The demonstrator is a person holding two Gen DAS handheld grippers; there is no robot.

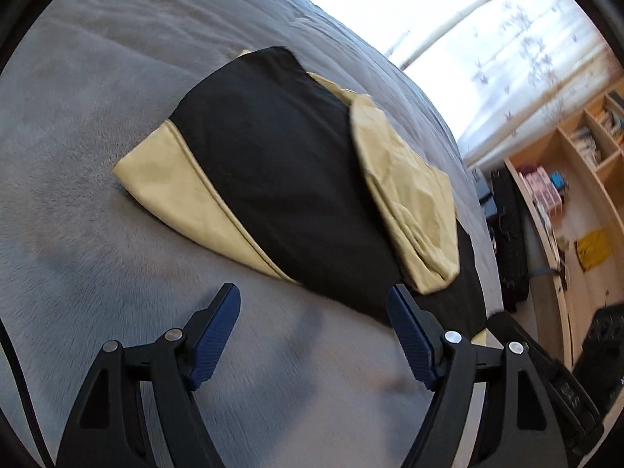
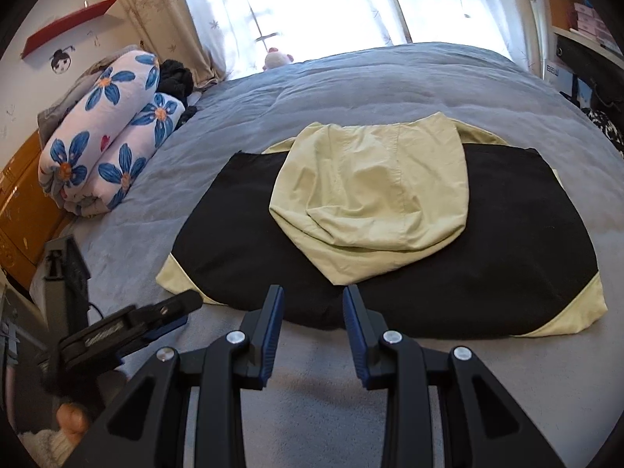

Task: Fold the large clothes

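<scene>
Black-and-yellow garment (image 2: 390,241), partly folded, lying flat on the grey bed (image 2: 351,78). Left gripper (image 1: 314,304) tilts downward beside its near edge, jaws wide apart, nothing between them. Right gripper (image 2: 314,296) likewise angled down just short of the hem, jaws narrowly parted and empty.

Bright curtained window (image 2: 323,0) behind grey bed (image 2: 351,78); wooden shelves (image 1: 585,148).

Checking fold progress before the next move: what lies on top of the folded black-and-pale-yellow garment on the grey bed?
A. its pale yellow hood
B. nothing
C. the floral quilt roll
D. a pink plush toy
A: the pale yellow hood lies flat across the black body of the garment.
</scene>
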